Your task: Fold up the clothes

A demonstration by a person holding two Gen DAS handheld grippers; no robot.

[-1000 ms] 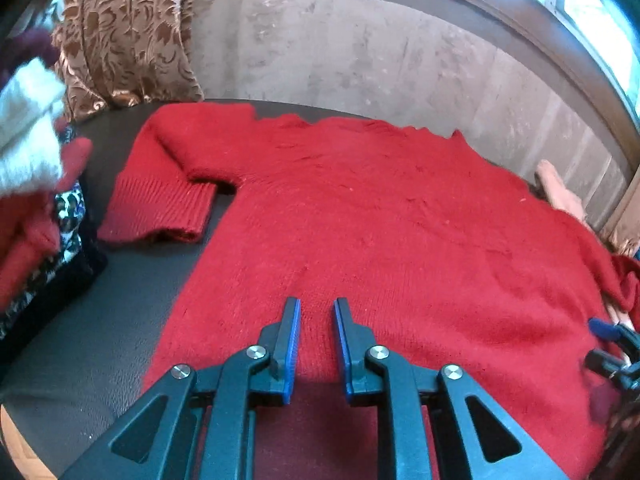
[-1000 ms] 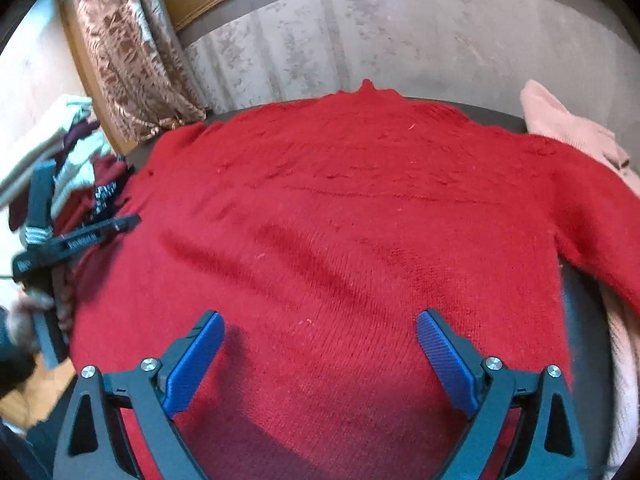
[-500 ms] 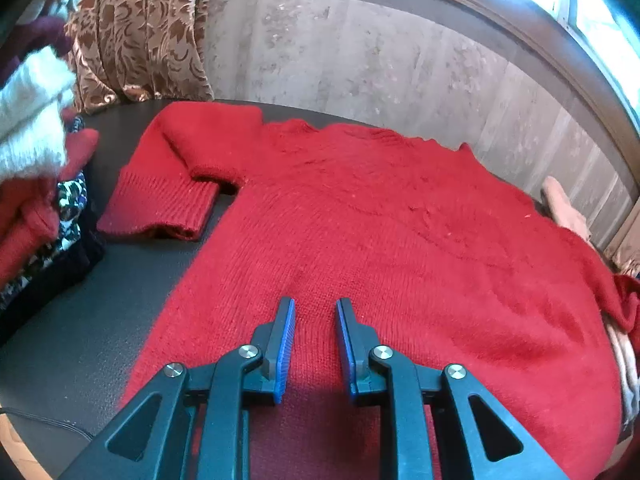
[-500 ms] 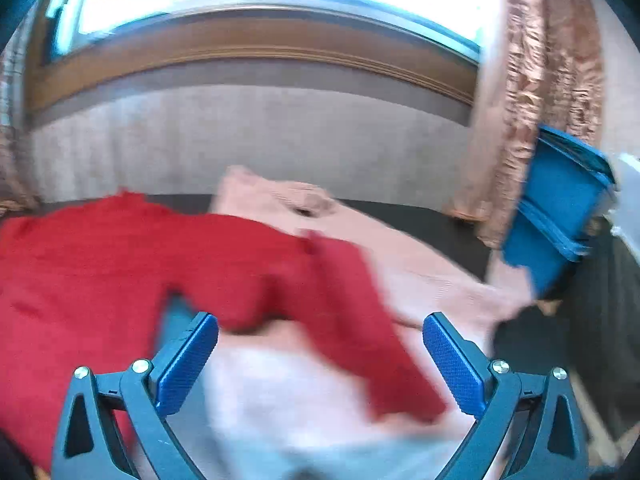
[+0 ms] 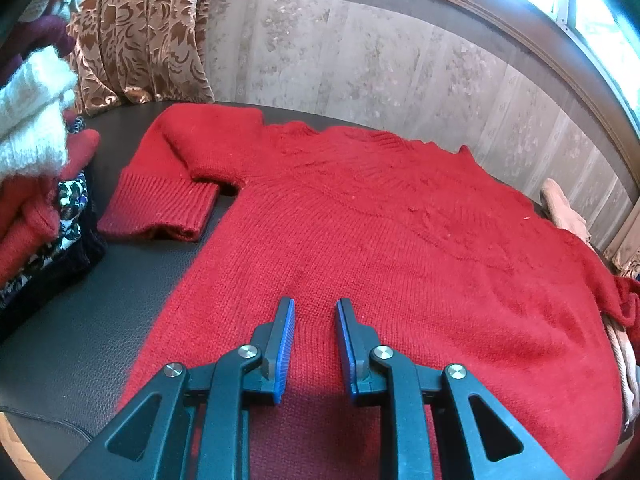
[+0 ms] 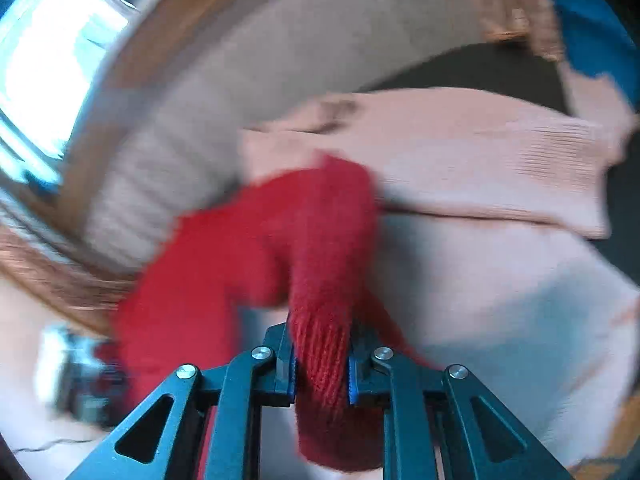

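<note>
A red knit sweater [image 5: 400, 248] lies spread flat on a dark table [image 5: 72, 344]. Its left sleeve [image 5: 168, 196] is folded in beside the body. My left gripper [image 5: 314, 344] hovers over the sweater's lower middle, its jaws a small gap apart and empty. In the right wrist view, my right gripper [image 6: 320, 364] is shut on the ribbed cuff of the sweater's right sleeve [image 6: 316, 264] and holds it lifted above a pink sweater [image 6: 480, 160]. That view is blurred by motion.
A pile of folded clothes [image 5: 36, 184] sits at the table's left edge. A patterned curtain [image 5: 140, 32] hangs behind it. The pink sweater also shows at the far right of the left wrist view [image 5: 564, 212]. A blue bin [image 6: 592, 12] stands at the right.
My right gripper swung right, off the sweater body, closed on the right sleeve's cuff and lifted it. My left gripper stayed over the sweater, shifting slightly.
</note>
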